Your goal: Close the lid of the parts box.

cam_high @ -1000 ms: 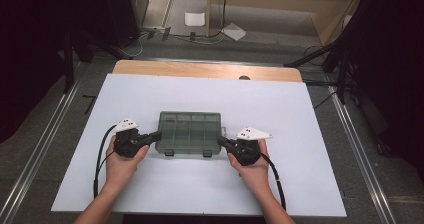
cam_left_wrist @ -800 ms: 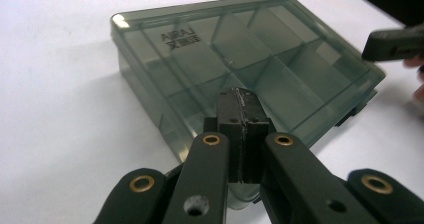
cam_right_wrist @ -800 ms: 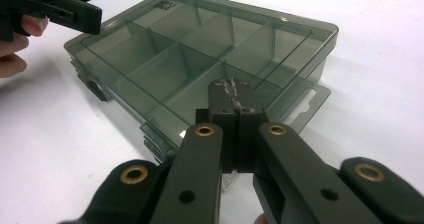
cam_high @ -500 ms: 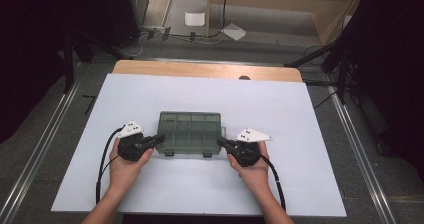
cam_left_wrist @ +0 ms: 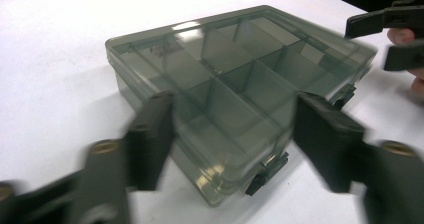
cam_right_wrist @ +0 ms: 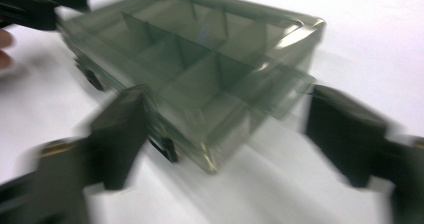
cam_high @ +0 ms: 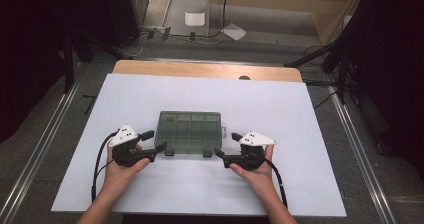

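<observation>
Right, both sets of jaws have just been opening. The left gripper [cam_high: 159,141] stands wide, one jaw at each side of the near-left corner of the compartment box [cam_high: 190,131], no pad pressing that I can see. The right gripper [cam_high: 226,146] is the same at the near-right corner: jaws apart, nothing gripped. Compared with a second ago the left hand has edged in toward the box; the right looks unmoved. The box sits lid down, latches [cam_left_wrist: 266,173] fastened, mid-sheet on the white table [cam_high: 150,94], empty compartments. My read: both are set to close on the front corners or latches next. Beyond it, bare sheet and the wooden edge [cam_high: 200,69].
</observation>
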The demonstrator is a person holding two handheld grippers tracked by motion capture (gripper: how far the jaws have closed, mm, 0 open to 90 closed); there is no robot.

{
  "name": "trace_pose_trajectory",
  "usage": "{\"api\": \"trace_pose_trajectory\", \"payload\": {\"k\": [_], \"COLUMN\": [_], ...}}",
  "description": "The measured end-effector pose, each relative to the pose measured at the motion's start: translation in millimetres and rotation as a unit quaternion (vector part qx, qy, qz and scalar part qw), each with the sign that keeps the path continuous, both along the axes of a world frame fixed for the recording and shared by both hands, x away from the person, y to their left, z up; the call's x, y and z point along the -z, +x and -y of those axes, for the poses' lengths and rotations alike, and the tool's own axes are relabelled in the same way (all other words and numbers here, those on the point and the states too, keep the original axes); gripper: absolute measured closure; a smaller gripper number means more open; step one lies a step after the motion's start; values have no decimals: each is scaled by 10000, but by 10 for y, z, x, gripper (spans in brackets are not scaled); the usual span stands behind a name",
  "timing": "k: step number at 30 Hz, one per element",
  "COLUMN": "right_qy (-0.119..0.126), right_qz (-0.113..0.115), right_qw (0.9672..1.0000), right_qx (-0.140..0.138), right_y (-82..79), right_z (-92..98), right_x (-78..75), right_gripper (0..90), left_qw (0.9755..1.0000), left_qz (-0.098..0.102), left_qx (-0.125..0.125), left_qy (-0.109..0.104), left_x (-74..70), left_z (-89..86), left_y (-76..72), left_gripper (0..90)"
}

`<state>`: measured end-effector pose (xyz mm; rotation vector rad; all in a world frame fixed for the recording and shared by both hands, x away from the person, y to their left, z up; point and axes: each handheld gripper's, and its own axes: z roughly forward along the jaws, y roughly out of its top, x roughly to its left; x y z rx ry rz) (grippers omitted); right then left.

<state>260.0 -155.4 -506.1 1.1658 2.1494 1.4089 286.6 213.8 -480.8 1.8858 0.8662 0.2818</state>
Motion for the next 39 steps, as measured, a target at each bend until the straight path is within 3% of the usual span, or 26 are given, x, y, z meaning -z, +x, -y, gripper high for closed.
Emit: {"api": "trace_pose_trajectory", "payload": {"k": [2, 4, 8, 16, 39], "right_qy": [-2, 26, 14, 7, 28], "right_qz": [22, 31, 64, 78, 146], "right_qw": [10000, 10000, 9998, 9997, 9977], "right_qx": [21, 35, 171, 249, 657], "right_y": [-33, -54, -100, -207, -406], "right_z": [35, 86, 178, 369, 880], "right_x": [5, 5, -10, -16, -4], "right_gripper": [10, 0, 0, 0, 0], "left_qw": [10000, 9998, 9997, 9996, 9997], "left_qz": [14, 65, 125, 199, 213], "left_qx": [51, 159, 215, 140, -32], "left_qy": [12, -22, -67, 139, 86], "left_x": [1, 4, -5, 15, 11], "left_z": [-15, -37, -91, -203, -508], "left_y": [-19, -42, -88, -174, -347], "left_gripper": [111, 0, 0, 0, 0]}}
